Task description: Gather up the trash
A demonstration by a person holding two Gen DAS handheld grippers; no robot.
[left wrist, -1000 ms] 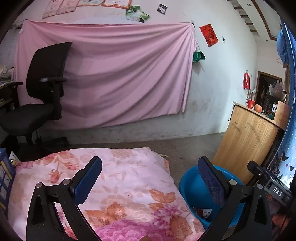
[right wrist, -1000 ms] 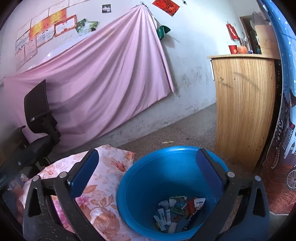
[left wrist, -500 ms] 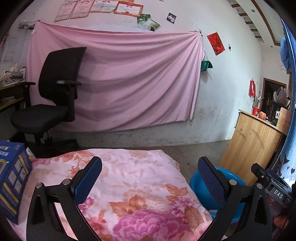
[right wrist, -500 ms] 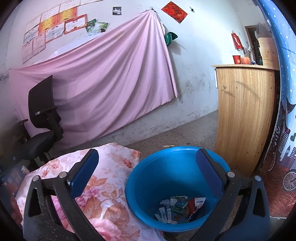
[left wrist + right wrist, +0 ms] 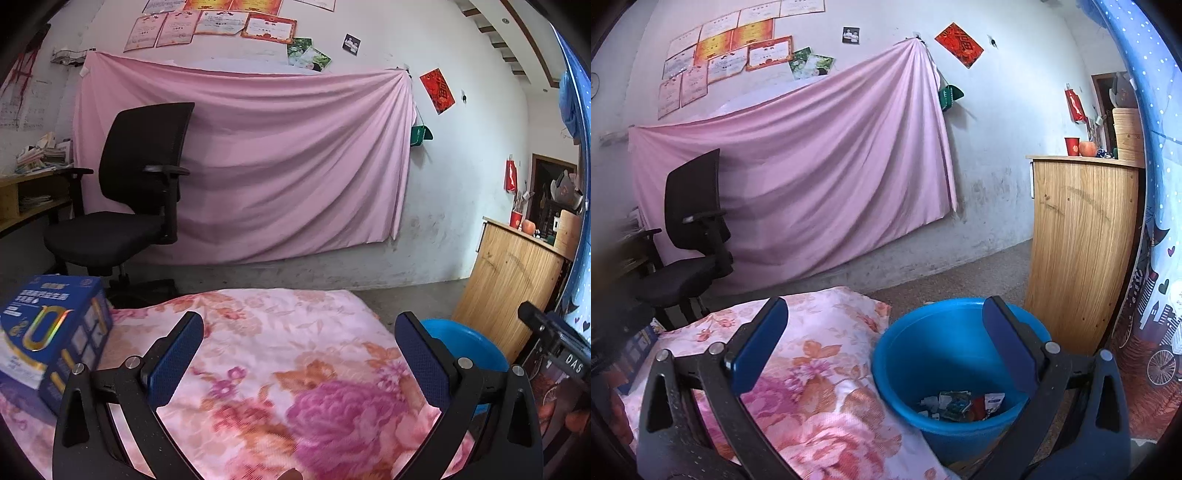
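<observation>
Trash (image 5: pixel 962 404): small wrappers and packets, white, green and red, heaped on the bottom of the blue bucket; single pieces too small to tell apart.
Blue bucket (image 5: pixel 912 354): round plastic, open top, standing on the floor against the right edge of the floral cloth; in the left wrist view only its rim (image 5: pixel 465 338) shows past the right finger.
Right tongs (image 5: pixel 884 345): spread wide, nothing between the blue pads; the trash lies below and ahead, nearer the right finger, which overlaps the bucket's far rim.
Left tongs (image 5: pixel 299 350): spread wide, empty, above the floral cloth; bucket off to their right.
Floral cloth (image 5: pixel 295 332): pink, with rose print, covering the table.
Blue box (image 5: pixel 51 332): printed carton resting on the cloth, left of the left tongs.
Wooden cabinet (image 5: pixel 1082 243): just behind the bucket, carrying a red cup (image 5: pixel 1071 146).
Office chair (image 5: pixel 140 192): black, before a pink sheet (image 5: pixel 295 166) hung on the wall.
</observation>
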